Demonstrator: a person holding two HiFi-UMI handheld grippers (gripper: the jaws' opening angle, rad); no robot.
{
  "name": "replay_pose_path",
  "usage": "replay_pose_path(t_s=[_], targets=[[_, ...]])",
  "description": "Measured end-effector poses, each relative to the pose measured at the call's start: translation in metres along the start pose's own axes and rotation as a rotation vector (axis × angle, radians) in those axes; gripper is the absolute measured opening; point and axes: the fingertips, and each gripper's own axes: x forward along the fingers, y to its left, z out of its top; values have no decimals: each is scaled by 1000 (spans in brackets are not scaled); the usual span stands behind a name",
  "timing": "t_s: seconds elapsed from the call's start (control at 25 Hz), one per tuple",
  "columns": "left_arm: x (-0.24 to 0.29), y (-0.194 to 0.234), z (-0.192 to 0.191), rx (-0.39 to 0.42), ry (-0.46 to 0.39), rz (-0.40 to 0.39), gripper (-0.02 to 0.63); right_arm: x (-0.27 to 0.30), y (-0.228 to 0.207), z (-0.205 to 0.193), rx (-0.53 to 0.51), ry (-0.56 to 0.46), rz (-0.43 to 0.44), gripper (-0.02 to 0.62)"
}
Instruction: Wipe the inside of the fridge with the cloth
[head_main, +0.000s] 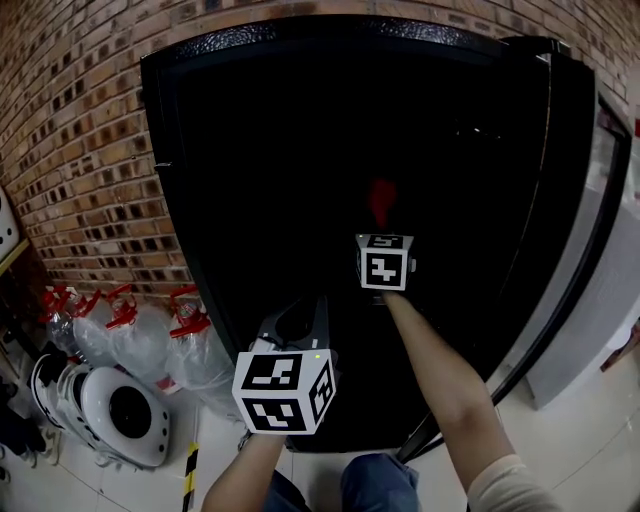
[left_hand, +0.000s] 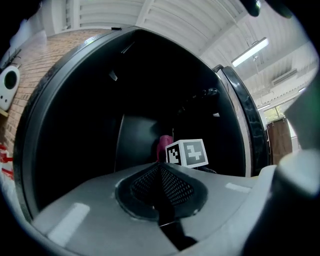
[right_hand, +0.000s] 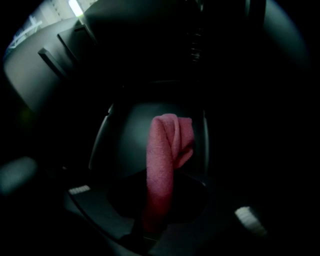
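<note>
**Left claw idle, cloth inside the fridge**

Left claw (head_main: 298, 312) hung lowest and closest to the person, at the foot of the fridge (head_main: 170, 150) opening. Its jaws were pressed together with nothing between them, and it was doing no work that I could see.

The right claw (head_main: 383, 228) was further in, deep in the dark cabinet, its jaws clamped on the red cloth (head_main: 381, 200). In that claw's own view the cloth stood up out of the jaws in a folded roll. Its loose end flopped over at the top, in front of a greyish panel. Whether the cloth touched that panel or stopped just short I could not tell, as the inside was too dark.

The door (head_main: 575, 200) stood swung open on the right. The fridge sat against a brick wall (head_main: 80, 150), with tied plastic bags (head_main: 150, 340) on the floor to the left.

I judged the wiping to be in hand or just about to begin. The cloth was gripped and inside, but nothing showed it pressed flat. The next move would call for pushing its free fold against a surface and sweeping across with steady pressure. The grip would need to be tight enough that the roll did not slip out.
</note>
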Motion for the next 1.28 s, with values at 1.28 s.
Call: replay_pose_path(t_s=[1.28], targets=[[23, -24, -9, 23, 0, -2, 11, -212, -1, 36, -44, -115, -22, 58]])
